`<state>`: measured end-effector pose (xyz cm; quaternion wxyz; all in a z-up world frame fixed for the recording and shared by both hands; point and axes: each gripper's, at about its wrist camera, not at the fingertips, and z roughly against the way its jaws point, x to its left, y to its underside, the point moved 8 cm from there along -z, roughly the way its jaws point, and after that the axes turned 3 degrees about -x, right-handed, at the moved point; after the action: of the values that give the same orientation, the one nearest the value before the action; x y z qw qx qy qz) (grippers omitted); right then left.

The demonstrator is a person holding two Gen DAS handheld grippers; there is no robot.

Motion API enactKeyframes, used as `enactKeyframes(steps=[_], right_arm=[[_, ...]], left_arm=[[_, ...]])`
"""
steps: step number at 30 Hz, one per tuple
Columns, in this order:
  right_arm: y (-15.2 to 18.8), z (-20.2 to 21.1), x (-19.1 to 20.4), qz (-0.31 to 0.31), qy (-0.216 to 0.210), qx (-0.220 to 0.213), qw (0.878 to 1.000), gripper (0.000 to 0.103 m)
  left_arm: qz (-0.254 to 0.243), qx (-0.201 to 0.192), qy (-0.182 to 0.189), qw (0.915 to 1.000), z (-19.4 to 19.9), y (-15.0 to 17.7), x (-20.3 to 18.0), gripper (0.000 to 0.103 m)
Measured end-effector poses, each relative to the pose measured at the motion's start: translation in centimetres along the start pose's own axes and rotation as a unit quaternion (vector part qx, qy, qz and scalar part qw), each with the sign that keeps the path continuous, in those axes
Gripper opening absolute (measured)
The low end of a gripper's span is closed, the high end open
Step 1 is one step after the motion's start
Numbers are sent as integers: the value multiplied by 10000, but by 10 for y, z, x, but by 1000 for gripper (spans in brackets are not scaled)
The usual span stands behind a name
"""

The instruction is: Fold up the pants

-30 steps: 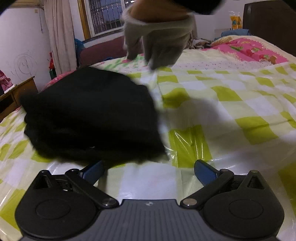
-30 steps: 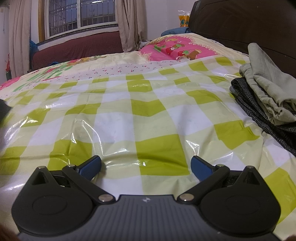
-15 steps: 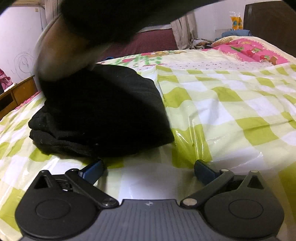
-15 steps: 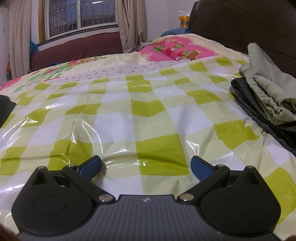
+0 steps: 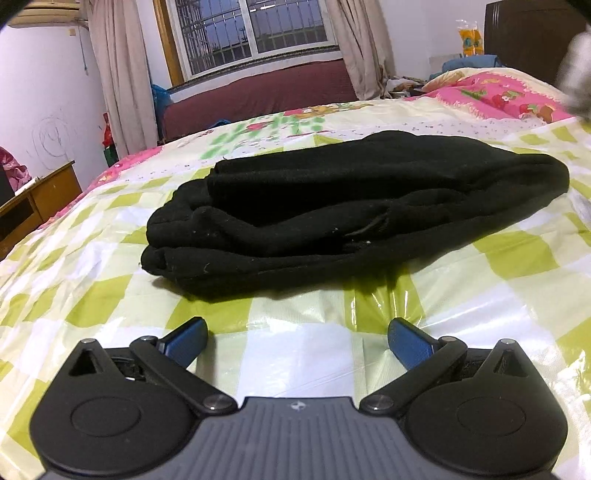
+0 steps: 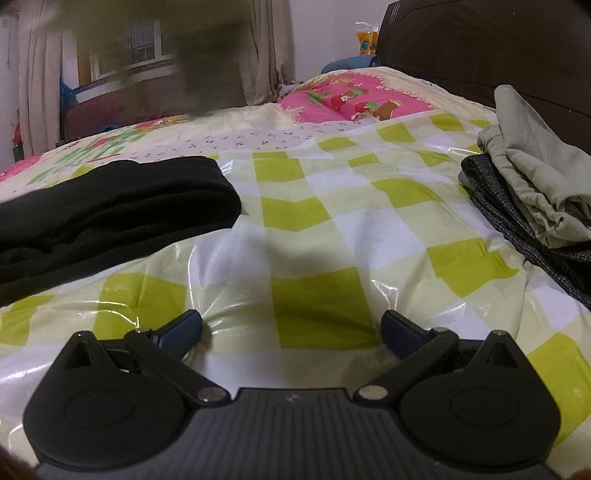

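Bedroom, evening light behind a barred window (image 5: 255, 27), beige curtains (image 5: 118, 70) at both sides, a dark red sofa (image 5: 258, 92) below the sill. Wide bed (image 5: 461, 280) across both views, covered by a glossy plastic sheet checked in lime green and white (image 6: 314, 295), with a pink printed quilt (image 6: 351, 96) at the far end near a dark headboard (image 6: 480, 48). Wooden cabinet (image 5: 40, 195) at the left edge of the left wrist view, beside a white wall with pencil scribbles.

Folded black pants (image 5: 314, 206) lying flat on the checked sheet, stacked in several layers, rounded fold to the right, loose layered edges to the left. Directly ahead of the left gripper (image 5: 297, 339), near but apart from it. In the right wrist view, seen at the left side (image 6: 110, 210), ahead and to the left of the right gripper (image 6: 291, 328), not touching it.

Left gripper low over the sheet, blue fingertips (image 5: 186, 339) spread wide, nothing between them. Right gripper likewise spread wide and empty, fingertips (image 6: 181, 330) just above a green square.

Pile of other folded clothes at the right edge of the right wrist view: a pale grey-green garment (image 6: 535, 173) lying on top of a dark speckled one (image 6: 517, 229).

Blurred dark shape (image 6: 184, 48) across the upper left of the right wrist view, too smeared to identify; a blurred pale patch (image 5: 578, 70) at the upper right edge of the left wrist view, also unclear.
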<state>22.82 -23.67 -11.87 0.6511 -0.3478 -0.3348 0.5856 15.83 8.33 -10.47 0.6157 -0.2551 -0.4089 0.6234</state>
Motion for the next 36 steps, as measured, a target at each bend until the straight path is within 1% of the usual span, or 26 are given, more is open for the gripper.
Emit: enactKeyframes(steps=[4, 9, 23, 29, 31, 32, 34, 36], right_arm=[[0, 0, 0, 0, 2, -1, 10000, 102], [0, 0, 0, 0, 3, -2, 10000, 102], [0, -1, 0, -5, 9, -7, 10000, 102], [0, 0, 0, -5, 9, -9, 10000, 102], [0, 0, 0, 2, 12, -9, 10000, 102], [0, 0, 0, 1, 12, -9, 10000, 102], [0, 0, 0, 1, 13, -7, 10000, 102], [1, 1, 1, 7, 16, -6, 10000, 102]], left_arm=[[30, 9, 27, 10000, -1, 0, 2, 103], [149, 40, 146, 9998, -3, 1, 5, 103], [59, 28, 83, 9999, -3, 2, 0, 103], [112, 88, 179, 9997, -2, 0, 2, 103], [87, 169, 304, 9994, 0, -1, 4, 103], [31, 253, 433, 9987, 2, -2, 6, 103], [-16, 515, 684, 9963, 10, -6, 16, 103], [296, 742, 668, 9946, 31, -4, 35, 103]])
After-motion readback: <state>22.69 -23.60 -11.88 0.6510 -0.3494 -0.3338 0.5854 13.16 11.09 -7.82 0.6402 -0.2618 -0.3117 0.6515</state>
